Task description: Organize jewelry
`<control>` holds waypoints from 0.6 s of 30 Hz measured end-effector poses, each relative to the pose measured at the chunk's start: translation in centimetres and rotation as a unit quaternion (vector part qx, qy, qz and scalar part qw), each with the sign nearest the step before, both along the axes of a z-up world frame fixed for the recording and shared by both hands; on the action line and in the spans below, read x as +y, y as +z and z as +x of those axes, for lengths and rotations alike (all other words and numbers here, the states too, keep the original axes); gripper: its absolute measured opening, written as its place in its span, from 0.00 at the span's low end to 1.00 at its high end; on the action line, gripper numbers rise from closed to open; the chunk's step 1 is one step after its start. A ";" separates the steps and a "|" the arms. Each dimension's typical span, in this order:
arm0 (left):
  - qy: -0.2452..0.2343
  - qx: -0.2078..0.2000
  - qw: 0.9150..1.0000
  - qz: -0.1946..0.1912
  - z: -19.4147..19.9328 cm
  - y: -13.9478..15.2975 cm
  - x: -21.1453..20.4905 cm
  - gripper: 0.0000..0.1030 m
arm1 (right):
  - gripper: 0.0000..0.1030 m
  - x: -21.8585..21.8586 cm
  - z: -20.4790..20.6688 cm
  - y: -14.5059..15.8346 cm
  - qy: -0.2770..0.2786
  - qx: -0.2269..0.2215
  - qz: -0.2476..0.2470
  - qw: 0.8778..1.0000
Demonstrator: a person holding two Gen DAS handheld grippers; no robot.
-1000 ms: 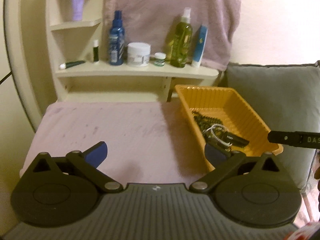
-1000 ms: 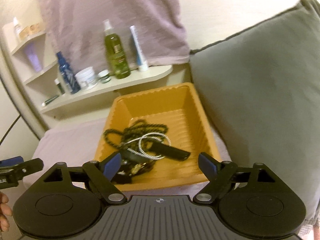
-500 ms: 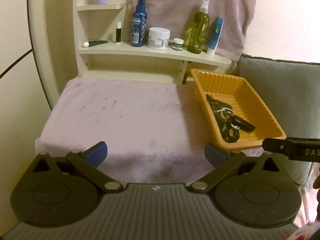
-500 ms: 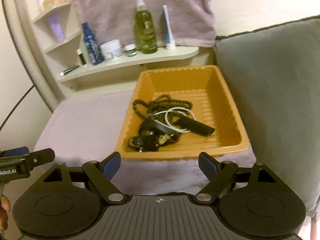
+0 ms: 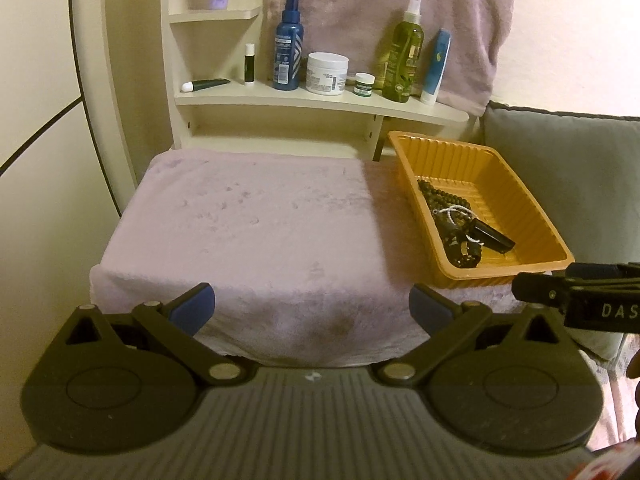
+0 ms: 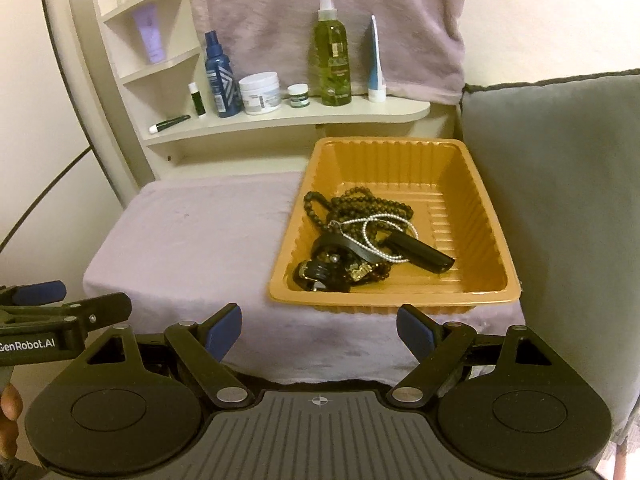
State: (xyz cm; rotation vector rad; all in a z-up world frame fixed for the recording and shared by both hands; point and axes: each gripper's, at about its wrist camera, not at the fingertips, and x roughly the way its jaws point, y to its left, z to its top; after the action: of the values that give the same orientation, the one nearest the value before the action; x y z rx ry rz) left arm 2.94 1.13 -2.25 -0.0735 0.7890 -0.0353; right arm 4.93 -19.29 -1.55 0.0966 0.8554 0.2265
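- The left gripper (image 5: 312, 308) hangs over the near edge of the towel (image 5: 256, 224), jaws spread wide, nothing between its blue pads (image 5: 192, 307).
- The right gripper (image 6: 319, 330) hangs just near of the tray (image 6: 496, 240), jaws likewise spread and empty — blue pads (image 6: 225, 330) well apart.
- The tray is orange, ribbed plastic, and sits on the right end of the towel, touching a grey cushion (image 6: 560, 200) on its right.
- The jewelry (image 6: 352, 240) lies in a tangled heap in the tray's near-left part: a dark bead string (image 6: 352, 200) at the far side, a thin silver bead chain (image 6: 380, 228) looped over the middle, a black strap-like piece (image 6: 420, 256) slanting to the right, and dark round bits with a gold glint at the near end.
- The tray's far and right parts are bare.
- In the right wrist view the left gripper's arm shows at the left edge, with part of a hand (image 6: 10, 420) below it; in the left wrist view the right gripper's arm pokes in from the right edge.
- Beyond the towel a cream shelf (image 6: 280, 120) carries, left to right, a tube lying flat, a small stick, a blue spray bottle (image 6: 218, 76), a white jar (image 6: 260, 92), a small pot, a green spray bottle (image 6: 330, 52) and a blue-and-white tube — all upright but the first.
- A second mauve towel (image 6: 320, 8) hangs behind the shelf.
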 end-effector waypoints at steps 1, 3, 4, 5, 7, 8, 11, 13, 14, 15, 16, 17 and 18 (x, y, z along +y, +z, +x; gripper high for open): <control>0.000 0.000 1.000 0.000 0.0 0.0 0.0 1.00 | 0.82 0.1 0.0 0.0 0.001 0.001 0.000 1.000; -0.001 0.000 1.000 0.000 0.0 0.0 0.0 1.00 | 0.82 0.2 0.0 -0.1 0.003 0.001 0.000 1.000; -0.001 0.000 1.000 0.001 0.0 0.0 0.0 1.00 | 0.82 0.2 -0.1 -0.2 0.003 0.001 0.000 1.000; -0.002 0.000 1.000 0.001 0.0 0.0 0.0 1.00 | 0.82 0.2 0.0 -0.2 0.003 0.002 0.000 1.000; -0.001 0.000 1.000 0.000 0.0 0.0 0.0 1.00 | 0.82 0.2 0.0 -0.2 0.003 0.002 -0.001 1.000; -0.001 0.000 1.000 0.000 -0.1 0.0 0.0 1.00 | 0.82 0.2 0.0 -0.2 0.003 0.002 -0.001 1.000; -0.002 0.001 1.000 0.001 0.0 0.0 0.1 1.00 | 0.82 0.2 0.0 -0.2 0.004 0.002 0.000 1.000; -0.002 0.001 1.000 0.001 0.0 0.0 0.1 1.00 | 0.82 0.2 0.0 -0.2 0.003 0.002 0.000 1.000; -0.002 0.001 1.000 0.001 0.0 0.0 0.1 1.00 | 0.82 0.2 0.0 -0.2 0.003 0.002 0.000 1.000; -0.002 0.001 1.000 0.001 0.0 0.0 0.1 1.00 | 0.82 0.2 -0.1 -0.3 0.003 0.002 0.000 1.000; -0.003 0.001 1.000 0.001 0.0 0.0 0.1 1.00 | 0.82 0.2 0.0 -0.3 0.003 0.002 0.000 1.000; -0.003 0.001 1.000 0.001 0.0 0.0 0.1 1.00 | 0.82 0.2 0.0 -0.3 0.004 0.002 0.000 1.000; -0.002 0.001 1.000 0.001 0.0 0.0 0.1 1.00 | 0.82 0.3 -0.1 -0.4 0.004 0.002 0.000 1.000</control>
State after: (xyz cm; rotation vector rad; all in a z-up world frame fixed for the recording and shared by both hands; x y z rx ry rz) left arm 2.92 1.19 -2.29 -0.0700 0.7908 -0.0381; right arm 4.86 -19.04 -1.91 0.0942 0.8598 0.2343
